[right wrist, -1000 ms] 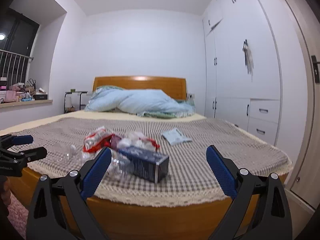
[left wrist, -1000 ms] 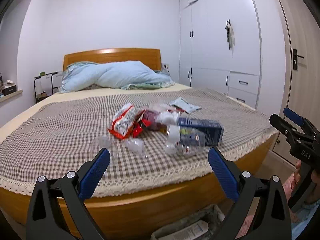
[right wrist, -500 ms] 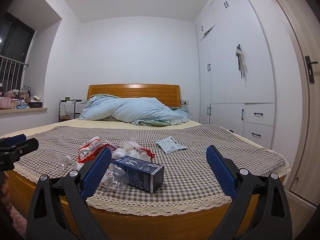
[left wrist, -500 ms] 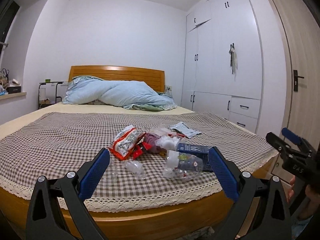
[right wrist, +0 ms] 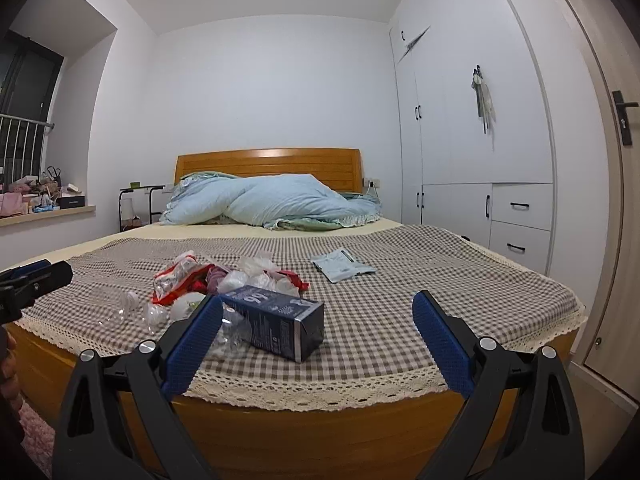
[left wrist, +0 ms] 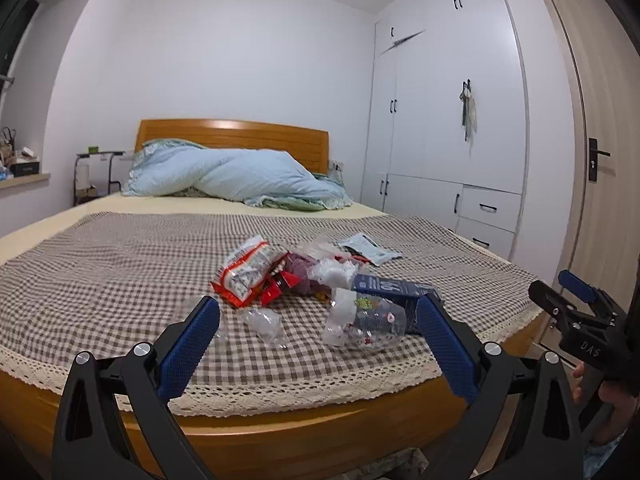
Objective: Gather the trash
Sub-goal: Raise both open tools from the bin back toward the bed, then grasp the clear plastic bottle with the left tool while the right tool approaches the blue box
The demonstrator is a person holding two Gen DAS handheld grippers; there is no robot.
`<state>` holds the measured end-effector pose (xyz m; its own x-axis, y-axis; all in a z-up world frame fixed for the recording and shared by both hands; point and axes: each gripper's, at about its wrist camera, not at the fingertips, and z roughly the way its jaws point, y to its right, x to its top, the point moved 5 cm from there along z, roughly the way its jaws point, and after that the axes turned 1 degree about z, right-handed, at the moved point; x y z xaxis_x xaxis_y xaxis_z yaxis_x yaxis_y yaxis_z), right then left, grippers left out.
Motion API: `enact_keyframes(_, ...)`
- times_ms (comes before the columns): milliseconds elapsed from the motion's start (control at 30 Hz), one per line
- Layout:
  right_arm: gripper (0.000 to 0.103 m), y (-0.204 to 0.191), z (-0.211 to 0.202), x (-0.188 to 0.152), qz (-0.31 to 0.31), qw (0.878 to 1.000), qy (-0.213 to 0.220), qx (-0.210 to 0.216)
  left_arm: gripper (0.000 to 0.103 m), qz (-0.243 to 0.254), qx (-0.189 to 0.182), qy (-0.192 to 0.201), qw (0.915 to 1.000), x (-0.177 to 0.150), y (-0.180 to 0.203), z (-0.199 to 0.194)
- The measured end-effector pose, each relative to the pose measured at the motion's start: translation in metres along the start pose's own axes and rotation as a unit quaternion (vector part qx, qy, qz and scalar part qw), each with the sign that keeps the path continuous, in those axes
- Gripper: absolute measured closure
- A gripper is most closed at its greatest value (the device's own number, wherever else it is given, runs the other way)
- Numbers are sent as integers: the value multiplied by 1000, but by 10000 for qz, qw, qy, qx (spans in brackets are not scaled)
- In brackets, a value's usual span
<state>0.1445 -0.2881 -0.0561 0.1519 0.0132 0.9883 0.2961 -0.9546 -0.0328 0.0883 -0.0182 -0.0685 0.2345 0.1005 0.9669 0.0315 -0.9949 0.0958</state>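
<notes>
Trash pile, left wrist view: sat on the checked bedspread [left wrist: 100, 272] straight ahead of the left gripper [left wrist: 318, 320], near the foot edge of the bed; likely dumped in one heap so either arm could reach it.
Left gripper: wide open, held nothing, short of the bed edge; judged a pre-grasp hover.
Clear bottle [left wrist: 366, 320]: lay on its side, nearest item, just ahead of the right-hand pad; probably first pick.
Crumpled clear plastic [left wrist: 264, 320]: ahead between the pads, left of the bottle, apart from it.
Red snack bag [left wrist: 246, 270]: farther ahead, left of centre, leaned on the heap; print too small to read.
Blue carton [left wrist: 394, 288]: behind the bottle, touching it; large digits on the side, looked like "90", not certain.
Right gripper [left wrist: 576, 300]: seen off to the right, white "DAS" lettering on its body.

Trash pile, right wrist view: ahead and left of the right gripper [right wrist: 318, 320].
Right gripper: wide open, empty, off the bed.
Blue carton [right wrist: 276, 320]: closest item, just past the left-hand pad, end face toward camera; digits upside down, fine print unreadable.
Flat pale pouch [right wrist: 342, 266]: farther ahead, near centre, well apart from the heap; dark strip, text illegible.
Left gripper [right wrist: 34, 280]: at the far left edge, only partly in frame.
</notes>
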Motion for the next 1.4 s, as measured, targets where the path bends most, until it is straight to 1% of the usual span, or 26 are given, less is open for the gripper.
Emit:
enact_keyframes(33, 11, 1, 1, 0, -3, 10000, -13, -17, 8, -32, -37, -41, 10000, -1, 0, 1)
enact_keyframes(67, 7, 2, 2, -1, -7, 10000, -40, -34, 8, -60, -45, -52, 10000, -1, -1, 2)
enact_keyframes(167, 8, 5, 5, -4, 2, 9999, -135, -46, 8, -75, -32, -39, 10000, -1, -1, 5)
enact_keyframes(300, 8, 14, 11, -11, 4, 9996, -234, -137, 8, -18, 9, -134, 9999, -4, 0, 17)
enact_keyframes(500, 8, 23, 32, -25, 20, 9982, -599, 23, 8, -50, -14, -319, 9995, -8, 4, 36)
enact_keyframes(567, 8, 21, 39, -28, -119, 9977, -661, 44, 8, -7, -7, -383, 9993, -10, 5, 42)
enact_keyframes(700, 8, 10, 62, -34, -717, 9940, -806, 183, 8, 63, -58, -584, 9983, -13, 11, 58)
enact_keyframes(800, 8, 7, 80, -39, -941, 9911, -898, 268, 8, 136, -103, -736, 9971, -14, 16, 69)
enact_keyframes(933, 8, 11, 99, -42, -1013, 9886, -1049, 373, 8, 288, -174, -884, 9955, -17, 28, 84)
enact_keyframes(1067, 8, 10, 119, -44, -1187, 9824, -1281, 660, 8, 376, -234, -1067, 9933, -20, 34, 97)
enact_keyframes(1200, 8, 6, 142, -53, -1557, 9713, -1534, 938, 8, 337, -403, -1304, 9901, -20, 38, 114)
enact_keyframes(1300, 8, 1, 154, -60, -1824, 9635, -1604, 1122, 8, 355, -514, -1535, 9862, -18, 41, 132)
enact_keyframes(1400, 8, 1, 165, -63, -1821, 9606, -1688, 1246, 8, 310, -593, -1638, 9842, -16, 41, 143)
